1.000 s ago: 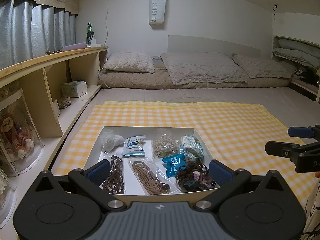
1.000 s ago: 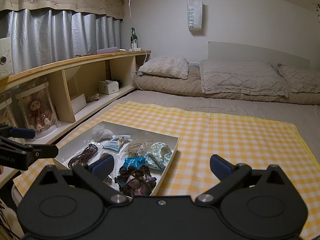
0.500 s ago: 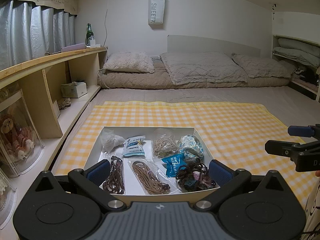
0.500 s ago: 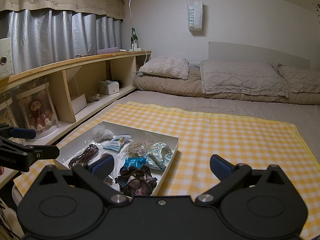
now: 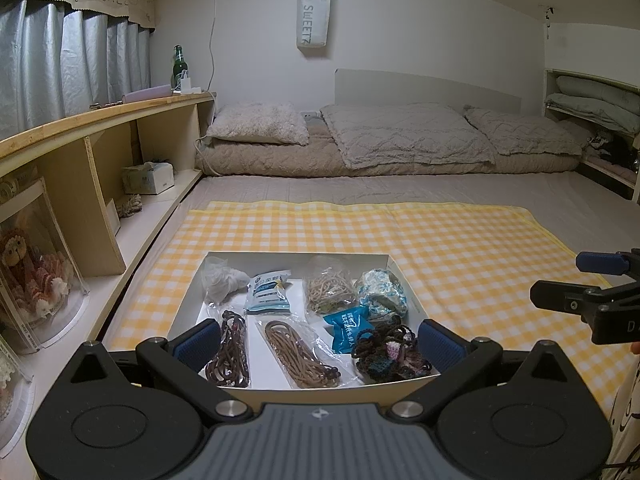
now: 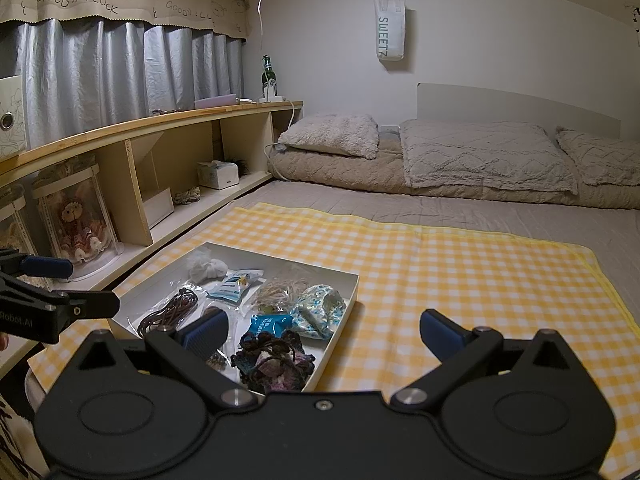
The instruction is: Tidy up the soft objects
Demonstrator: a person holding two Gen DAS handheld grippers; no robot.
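Yellow checked cloth point(image 5: 440, 248) covers the bed, and a white box point(image 5: 296, 258) sits on it, full of soft things like cords point(image 5: 300, 348) and a yarn bundle point(image 5: 386, 354). The left tool point(image 5: 320, 338) and right tool point(image 6: 324, 330) both hang spread wide, holding nothing.

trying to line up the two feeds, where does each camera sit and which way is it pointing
Left wrist: sits on the left gripper, looking forward and down over the white box toward the bedding at the far wall; its own open fingers show, and the right gripper enters at the right edge.
Right wrist: sits on the right gripper, to the right of the box, angled over the yellow checked cloth; its open fingers show, and the left gripper at the left edge.
Shared: box, cloth, bedding, wooden shelf, hanging bag.
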